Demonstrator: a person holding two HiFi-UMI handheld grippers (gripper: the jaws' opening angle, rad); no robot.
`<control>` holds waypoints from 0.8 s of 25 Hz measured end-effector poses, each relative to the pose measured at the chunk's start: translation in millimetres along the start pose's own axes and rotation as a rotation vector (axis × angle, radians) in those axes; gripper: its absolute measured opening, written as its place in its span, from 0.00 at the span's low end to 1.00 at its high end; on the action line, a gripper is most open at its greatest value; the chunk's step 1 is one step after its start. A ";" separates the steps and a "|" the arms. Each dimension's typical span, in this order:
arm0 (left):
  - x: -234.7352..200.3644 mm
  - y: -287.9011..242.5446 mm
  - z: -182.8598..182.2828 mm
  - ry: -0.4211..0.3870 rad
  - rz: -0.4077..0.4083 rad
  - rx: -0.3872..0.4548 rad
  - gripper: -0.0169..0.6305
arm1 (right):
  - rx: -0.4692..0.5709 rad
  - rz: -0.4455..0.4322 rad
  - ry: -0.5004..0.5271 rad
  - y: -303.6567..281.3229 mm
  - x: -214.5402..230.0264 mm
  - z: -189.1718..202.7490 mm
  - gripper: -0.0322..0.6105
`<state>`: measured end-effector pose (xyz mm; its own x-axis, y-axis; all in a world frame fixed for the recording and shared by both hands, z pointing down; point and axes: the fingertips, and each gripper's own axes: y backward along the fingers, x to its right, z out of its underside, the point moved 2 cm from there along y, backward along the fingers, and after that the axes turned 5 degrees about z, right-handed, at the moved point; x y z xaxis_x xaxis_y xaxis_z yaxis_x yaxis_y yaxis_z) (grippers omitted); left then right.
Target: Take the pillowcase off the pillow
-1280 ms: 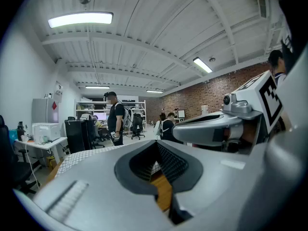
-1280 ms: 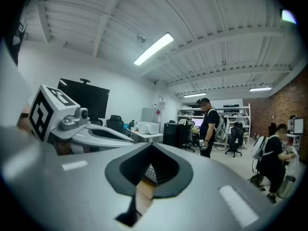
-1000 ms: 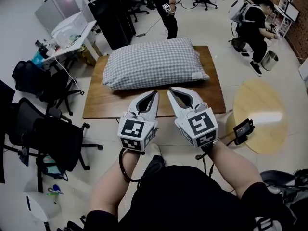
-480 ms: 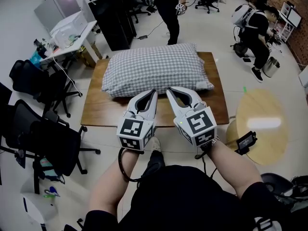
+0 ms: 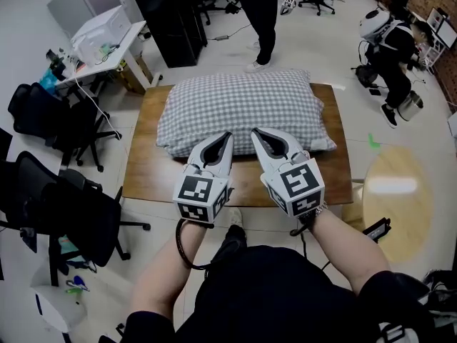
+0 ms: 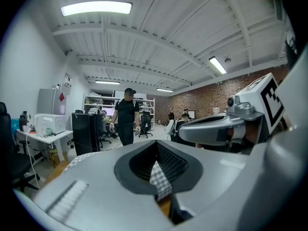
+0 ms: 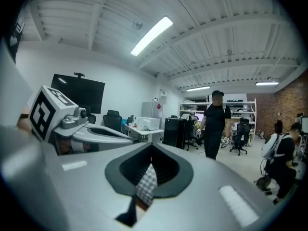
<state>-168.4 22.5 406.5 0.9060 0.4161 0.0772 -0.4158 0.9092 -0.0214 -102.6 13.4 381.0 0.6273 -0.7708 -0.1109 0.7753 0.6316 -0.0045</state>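
- The left gripper (image 5: 228, 135) and the right gripper (image 5: 255, 131) were held side by side and level. Each had its jaws pressed together, with nothing pinched between them.
- The checked pillowcase (image 5: 243, 106) was fully on the pillow, which lay across the wooden counter (image 5: 150, 168). Its near long edge was just ahead of and below both pairs of jaws. In each gripper view a strip of the checked cloth showed past the closed tips.
- The task looked not yet begun, with no cloth gathered or lifted.
- Risk: closed jaws would only prod the cloth and shove the pillow away from the tips across the smooth counter.
- Risk: a deep bite could catch the filling with the cloth, so a pull would drag the whole pillow toward the near edge and off the counter.
- Risk: both pairs of jaws faced the middle of the long side. Where the open end lay was unclear, and tugging at a closed seam would free nothing.
- A person (image 5: 268, 9) stood beyond the pillow, so a wide swing of cloth could reach them.
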 end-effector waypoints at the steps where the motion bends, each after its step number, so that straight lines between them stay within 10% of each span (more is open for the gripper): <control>1: -13.5 -3.9 2.0 0.004 0.002 -0.006 0.03 | -0.007 0.001 -0.002 -14.8 0.8 -0.1 0.05; 20: -251.5 -35.0 33.1 0.160 -0.048 -0.069 0.31 | -0.108 -0.030 -0.026 -246.5 -8.3 -7.8 0.09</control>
<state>-384.4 -114.4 420.9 0.9282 0.3634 -0.0802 -0.3699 0.9246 -0.0907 -299.5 -135.2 375.3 0.6069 -0.7904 -0.0835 0.7820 0.6126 -0.1150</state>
